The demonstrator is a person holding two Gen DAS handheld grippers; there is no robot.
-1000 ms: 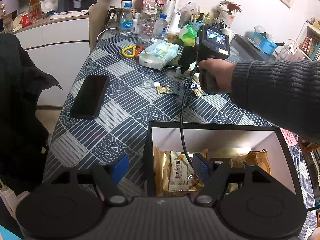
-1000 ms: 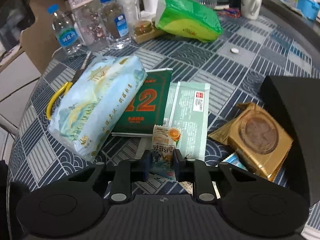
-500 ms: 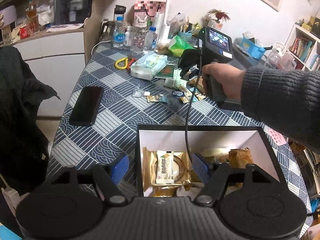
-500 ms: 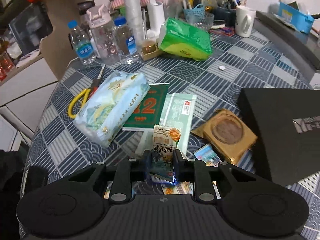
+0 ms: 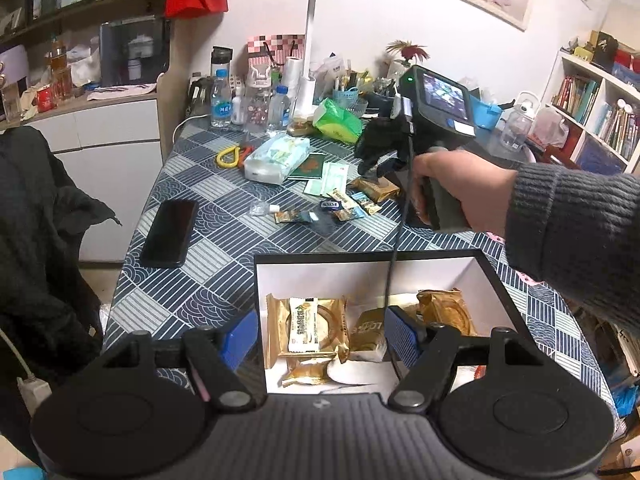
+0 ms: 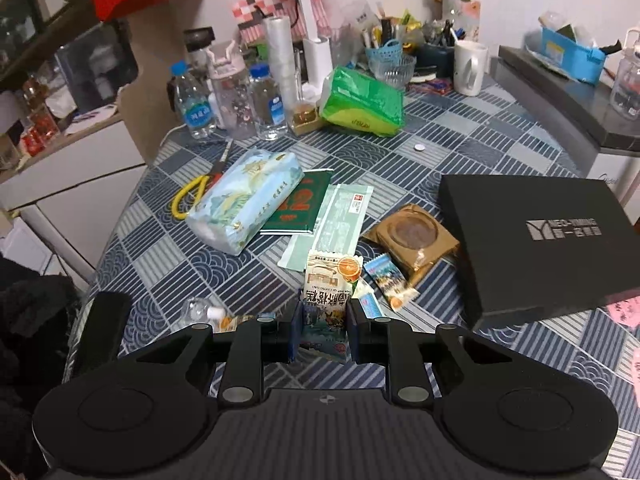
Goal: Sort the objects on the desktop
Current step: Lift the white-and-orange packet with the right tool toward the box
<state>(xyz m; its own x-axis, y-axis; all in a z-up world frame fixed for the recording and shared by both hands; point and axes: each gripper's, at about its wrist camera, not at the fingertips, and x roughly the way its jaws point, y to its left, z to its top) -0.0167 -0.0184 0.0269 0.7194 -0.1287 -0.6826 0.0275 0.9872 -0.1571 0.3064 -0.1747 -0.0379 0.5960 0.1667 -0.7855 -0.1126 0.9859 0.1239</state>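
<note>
The right gripper (image 6: 323,322) has its jaws closed on a snack packet (image 6: 328,294), clamping the lower part of the wrapper from both sides. The packet stands upright between the jaws, its long axis running away from the camera along the fingers, and it hangs clear above the counter (image 6: 460,152). The open box (image 5: 262,300) that already holds gold-wrapped snacks sits on the near edge of the counter, directly under the left gripper (image 5: 318,338); in the left wrist view it lies nearer the viewer than the right gripper (image 5: 378,152), which is held above the loose items further up the counter. The coming move therefore turns on drawing the packet back toward the person and lowering it over the box opening. The left gripper holds nothing: its jaws stand wide apart, straddling the left wall of the box. The black lid (image 6: 536,240) lies to the right of the remaining packets and is not the destination.
</note>
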